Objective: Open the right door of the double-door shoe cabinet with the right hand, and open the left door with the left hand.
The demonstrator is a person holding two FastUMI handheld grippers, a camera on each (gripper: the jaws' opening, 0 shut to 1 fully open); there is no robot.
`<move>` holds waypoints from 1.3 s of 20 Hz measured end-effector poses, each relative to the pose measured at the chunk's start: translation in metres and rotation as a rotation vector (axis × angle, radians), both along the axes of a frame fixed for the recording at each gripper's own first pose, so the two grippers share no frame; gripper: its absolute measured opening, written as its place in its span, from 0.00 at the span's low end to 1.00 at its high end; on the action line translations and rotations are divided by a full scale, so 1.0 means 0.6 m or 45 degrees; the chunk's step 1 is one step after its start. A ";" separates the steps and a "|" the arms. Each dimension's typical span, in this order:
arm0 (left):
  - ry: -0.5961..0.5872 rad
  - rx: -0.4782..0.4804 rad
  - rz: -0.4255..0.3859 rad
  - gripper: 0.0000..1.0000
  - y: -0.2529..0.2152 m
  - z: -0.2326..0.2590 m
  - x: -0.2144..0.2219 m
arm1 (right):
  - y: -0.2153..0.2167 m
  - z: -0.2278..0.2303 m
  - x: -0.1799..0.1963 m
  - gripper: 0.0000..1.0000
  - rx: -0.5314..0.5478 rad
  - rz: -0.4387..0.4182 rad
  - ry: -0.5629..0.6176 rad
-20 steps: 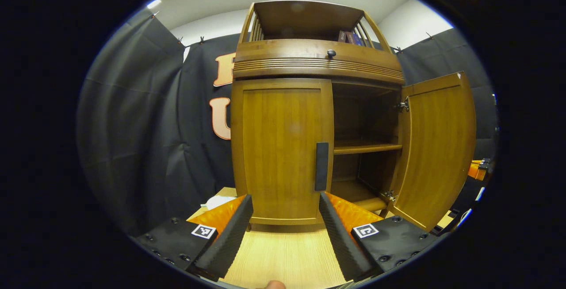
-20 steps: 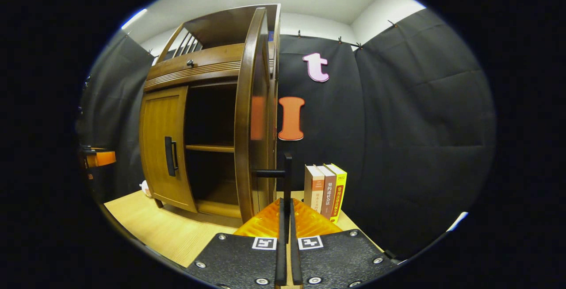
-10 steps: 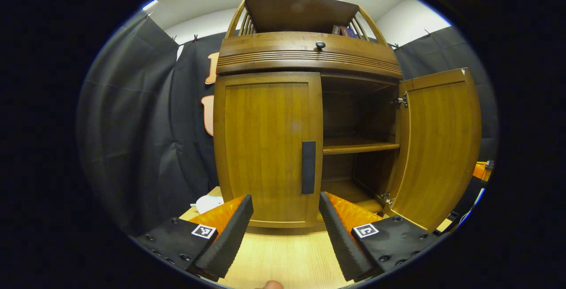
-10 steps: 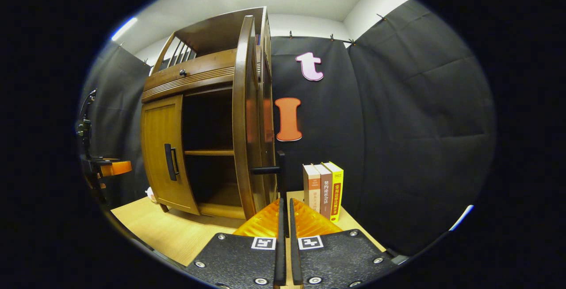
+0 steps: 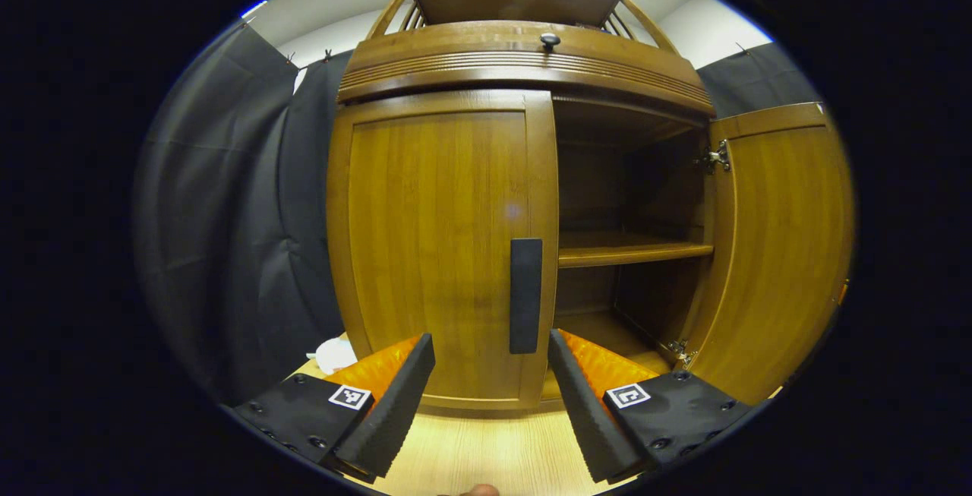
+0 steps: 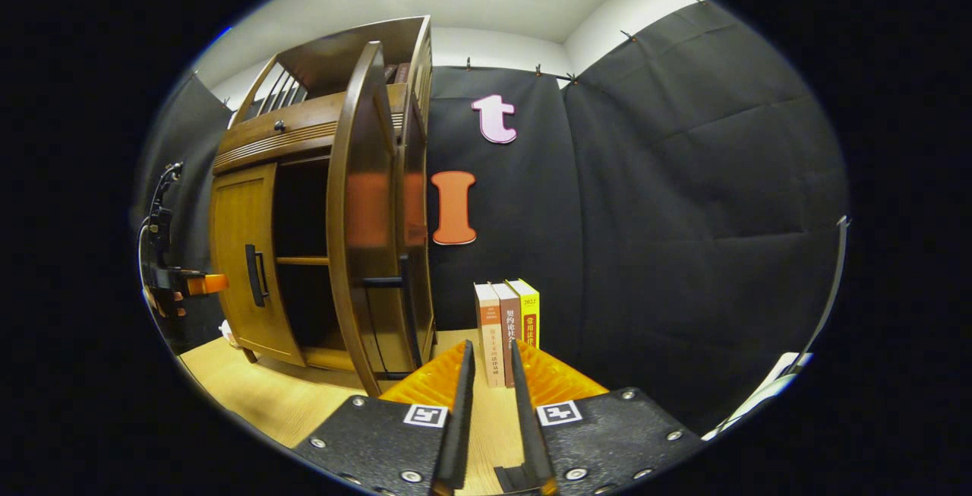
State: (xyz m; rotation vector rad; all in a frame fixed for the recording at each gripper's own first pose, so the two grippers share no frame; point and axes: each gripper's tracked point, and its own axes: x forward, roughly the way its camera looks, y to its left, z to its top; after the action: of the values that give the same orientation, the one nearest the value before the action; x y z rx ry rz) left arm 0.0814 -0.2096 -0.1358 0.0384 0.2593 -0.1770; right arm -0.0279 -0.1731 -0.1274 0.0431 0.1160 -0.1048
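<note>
we see our left tool [image 5: 486,359] wide open before the closed left door's handle [image 5: 525,295]; our right tool [image 6: 490,374] slightly parted, gripping nothing.

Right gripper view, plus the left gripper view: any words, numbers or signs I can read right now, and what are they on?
Spines of the three books: printed text, too small to read.
Square tags on the right claw and the left claw: black-and-white patterns, no words.
Wooden cabinet: no writing visible.
</note>
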 end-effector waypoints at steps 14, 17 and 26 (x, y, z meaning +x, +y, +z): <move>0.000 -0.046 -0.038 0.99 -0.047 -0.035 0.121 | -0.061 -0.036 0.009 0.92 0.015 -0.139 0.047; -0.021 -0.036 -0.037 0.89 -0.051 -0.036 0.137 | -0.069 -0.032 0.009 0.92 0.033 -0.163 0.035; -0.022 -0.055 -0.110 0.49 -0.075 -0.037 0.144 | -0.061 -0.028 0.007 0.92 0.024 -0.165 0.025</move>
State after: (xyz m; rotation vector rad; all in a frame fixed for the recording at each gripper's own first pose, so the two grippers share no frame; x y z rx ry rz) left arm 0.1676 -0.2544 -0.1581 0.0083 0.2365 -0.2684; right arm -0.0237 -0.2096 -0.1439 0.0682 0.1340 -0.2336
